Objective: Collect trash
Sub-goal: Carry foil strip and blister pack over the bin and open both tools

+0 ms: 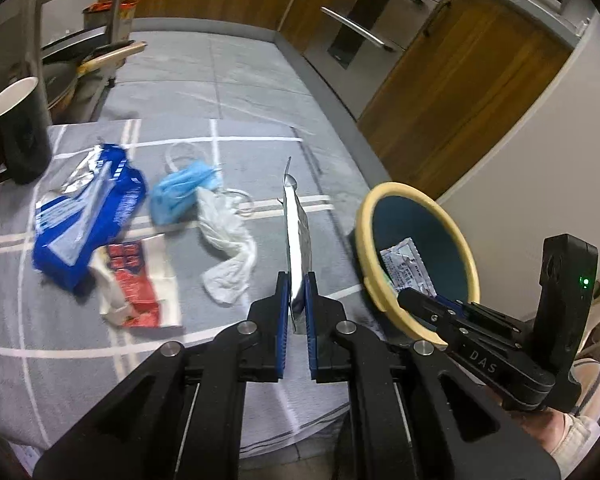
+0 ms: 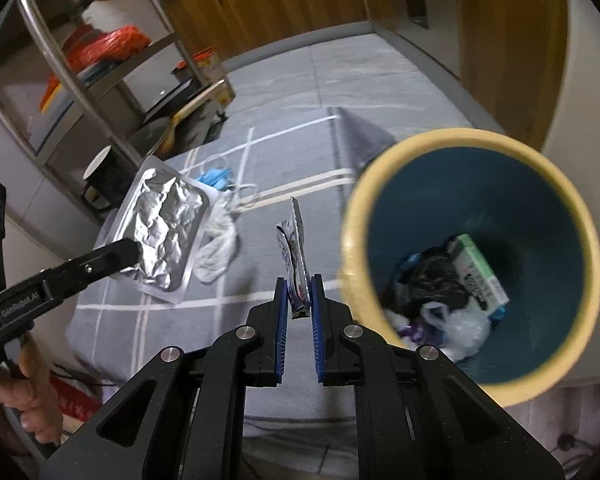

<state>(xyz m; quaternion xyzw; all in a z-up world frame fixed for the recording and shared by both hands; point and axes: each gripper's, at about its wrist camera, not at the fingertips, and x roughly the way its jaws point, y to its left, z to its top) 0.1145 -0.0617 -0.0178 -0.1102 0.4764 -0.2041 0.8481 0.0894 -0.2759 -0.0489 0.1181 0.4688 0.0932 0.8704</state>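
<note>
My left gripper (image 1: 297, 294) is shut on a flat silver foil pack (image 1: 296, 236), seen edge-on here and as a crinkled sheet in the right wrist view (image 2: 162, 228), held above the grey checked cloth (image 1: 228, 328). My right gripper (image 2: 300, 296) is shut on a small printed sachet (image 2: 294, 256), beside the yellow-rimmed teal bin (image 2: 472, 256); in the left wrist view it (image 1: 432, 300) is at the bin's rim (image 1: 370, 236). On the cloth lie a blue wrapper (image 1: 88, 216), a red-white packet (image 1: 136, 284), a blue face mask (image 1: 182, 194) and a white plastic bag (image 1: 228, 248).
The bin holds a green-white carton (image 2: 478, 270), black plastic and a white bag. A black paper cup (image 1: 18, 132) stands at the cloth's far left. A metal shelf rack (image 2: 80, 68) stands behind; wooden cabinets (image 1: 452, 92) line the right.
</note>
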